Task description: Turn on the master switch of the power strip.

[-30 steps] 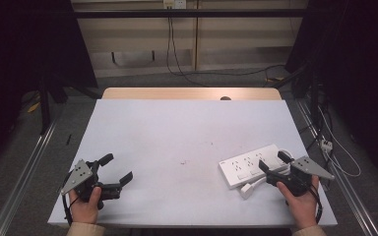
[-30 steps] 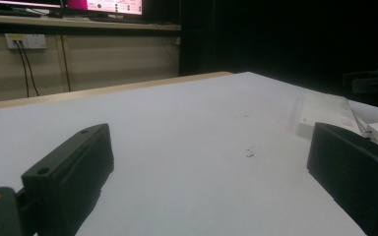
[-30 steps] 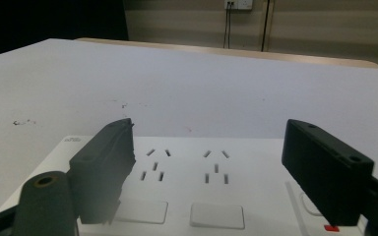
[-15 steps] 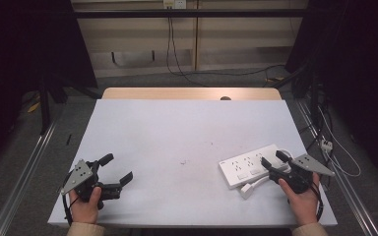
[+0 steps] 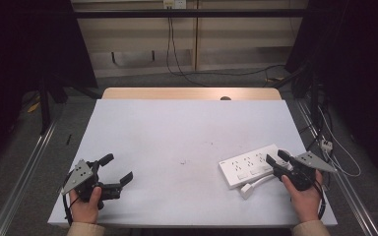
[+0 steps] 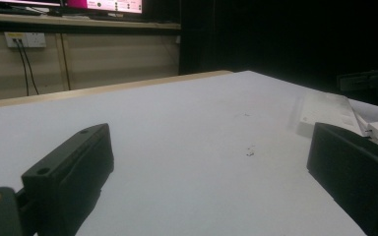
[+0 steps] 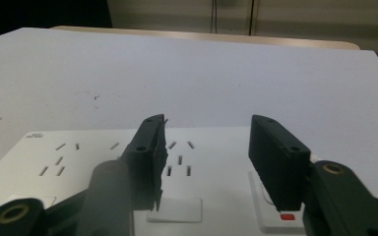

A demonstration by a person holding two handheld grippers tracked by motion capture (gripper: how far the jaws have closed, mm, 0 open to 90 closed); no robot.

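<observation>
R gripper (image 5: 278,161), at approx 4 o'clock on the table (image 5: 187,128), is now brought fwd over the near end of the white power strip (image 5: 248,165); a sec ago it was held just short of it. Jaws are held partly open, nothing gripped, the strip's switch end seen between them in the right gripper view. A grasp is prob. being lined up. L gripper (image 5: 116,169), at 8 o'clock, is unchanged: wide open, empty. Strip itself isn't shifted.

the power strip (image 7: 103,162) runs off the right gripper view's bottom edge.
</observation>
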